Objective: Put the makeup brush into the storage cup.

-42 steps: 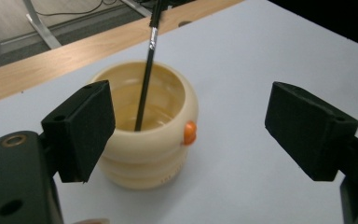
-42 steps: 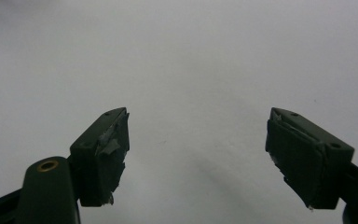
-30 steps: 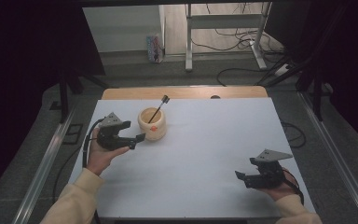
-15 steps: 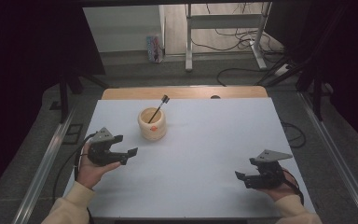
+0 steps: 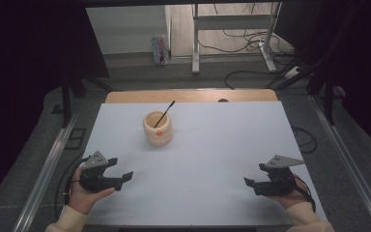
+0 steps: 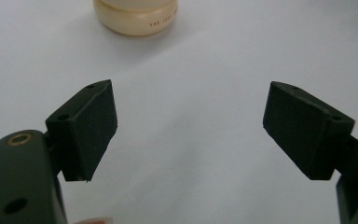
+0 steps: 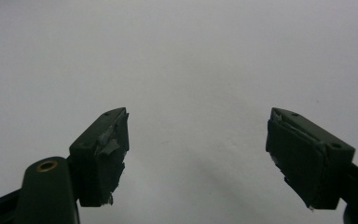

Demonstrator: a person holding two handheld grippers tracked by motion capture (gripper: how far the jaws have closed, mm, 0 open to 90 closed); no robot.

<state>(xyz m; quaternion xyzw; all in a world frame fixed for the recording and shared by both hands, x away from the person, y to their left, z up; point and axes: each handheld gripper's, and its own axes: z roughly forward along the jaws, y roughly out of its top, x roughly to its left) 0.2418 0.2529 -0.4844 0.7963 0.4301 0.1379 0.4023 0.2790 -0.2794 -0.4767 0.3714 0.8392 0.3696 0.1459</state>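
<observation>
White tabletop (image 5: 212, 159) w/ a wooden strip at its far edge, dark floor and cables beyond; a cream cup (image 5: 157, 128) stands upright at centre-left, thin dark stick (image 5: 164, 113) leaning out of it; left gripper (image 5: 123, 178) was right beside the cup a sec ago, now pulled back to the near-left corner, jaws spread wide, empty; right gripper (image 5: 249, 184) unmoved at near-right, jaws apart too, nothing held; prob. means cup and stick are placed and let go, hands parked.

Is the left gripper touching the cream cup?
Apart. The high view shows bare table between the left gripper and the cream cup.
</observation>
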